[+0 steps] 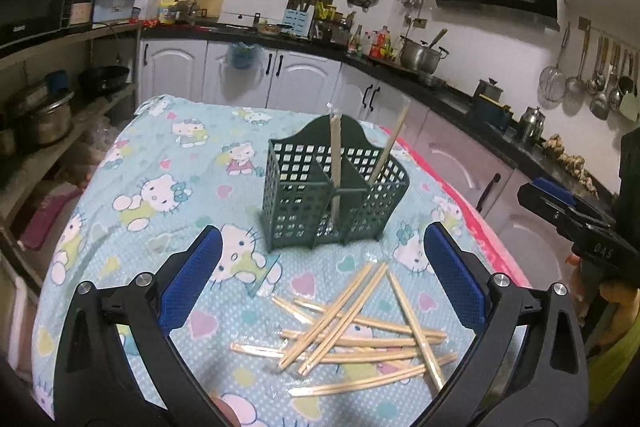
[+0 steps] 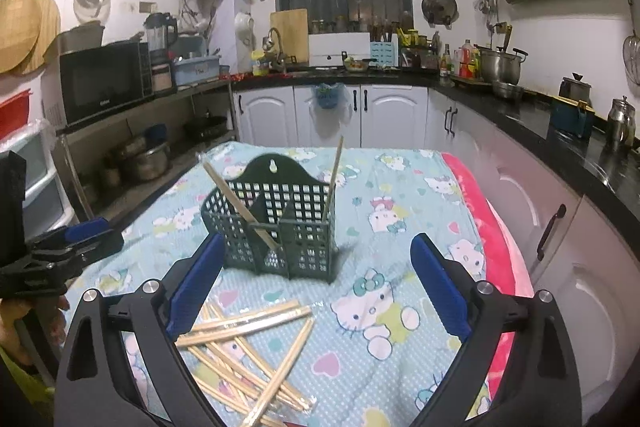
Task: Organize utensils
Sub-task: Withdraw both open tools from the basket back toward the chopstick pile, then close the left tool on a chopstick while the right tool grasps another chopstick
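Two wrapped chopstick pairs already stand in the green holder [image 1: 334, 187]: one [image 1: 335, 163] near the middle divider, one [image 1: 387, 151] leaning out toward the holder's 1 o'clock corner (which compartment each sits in I cannot say for sure through the lattice). The holder stands upright on the cartoon-cat cloth [image 1: 168, 187], at 12 o'clock from my left tongs.

What is left is the bigger share, I judge: the loose chopstick pile [image 1: 352, 331] lies criss-crossed on the cloth just below the holder, roughly ten pieces, some in clear sleeves.

My left tongs [image 1: 324, 275] are spread wide with nothing between the blue pads, hanging above the pile. My right tongs [image 2: 320, 283] are spread wide too, empty, with the pile at their 7 o'clock and the holder at 11.

So: early on, two in, most to go.
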`<state>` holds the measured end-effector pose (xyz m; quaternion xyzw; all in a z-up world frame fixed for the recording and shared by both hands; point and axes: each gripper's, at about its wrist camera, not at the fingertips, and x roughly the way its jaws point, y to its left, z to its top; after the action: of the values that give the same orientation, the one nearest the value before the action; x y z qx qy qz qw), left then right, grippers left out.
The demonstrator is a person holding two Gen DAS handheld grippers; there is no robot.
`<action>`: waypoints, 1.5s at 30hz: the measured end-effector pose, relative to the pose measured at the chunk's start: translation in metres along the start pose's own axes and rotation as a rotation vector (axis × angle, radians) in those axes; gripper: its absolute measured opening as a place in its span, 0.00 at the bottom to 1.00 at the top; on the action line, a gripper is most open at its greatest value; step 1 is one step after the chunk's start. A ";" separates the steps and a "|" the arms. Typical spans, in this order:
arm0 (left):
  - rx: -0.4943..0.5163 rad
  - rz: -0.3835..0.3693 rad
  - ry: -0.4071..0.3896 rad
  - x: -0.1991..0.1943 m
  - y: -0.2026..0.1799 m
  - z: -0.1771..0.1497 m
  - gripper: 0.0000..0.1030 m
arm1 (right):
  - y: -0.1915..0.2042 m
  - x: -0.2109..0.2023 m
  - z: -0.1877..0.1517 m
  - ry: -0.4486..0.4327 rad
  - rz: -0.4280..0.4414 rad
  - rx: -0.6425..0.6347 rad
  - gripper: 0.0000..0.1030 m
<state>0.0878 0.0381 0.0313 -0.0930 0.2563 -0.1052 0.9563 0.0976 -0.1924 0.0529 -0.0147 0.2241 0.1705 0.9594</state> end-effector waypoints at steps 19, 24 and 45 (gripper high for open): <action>-0.044 -0.003 0.129 0.000 0.033 -0.053 0.90 | -0.010 0.043 -0.044 0.178 -0.035 0.000 0.88; -0.037 -0.013 0.182 0.003 0.039 -0.067 0.88 | -0.010 0.055 -0.055 0.221 -0.037 -0.005 0.87; -0.131 -0.129 0.374 0.044 0.050 -0.101 0.44 | 0.006 0.100 -0.087 0.369 0.005 -0.034 0.70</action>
<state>0.0812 0.0625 -0.0869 -0.1502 0.4295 -0.1647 0.8751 0.1430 -0.1637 -0.0681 -0.0616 0.3933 0.1709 0.9013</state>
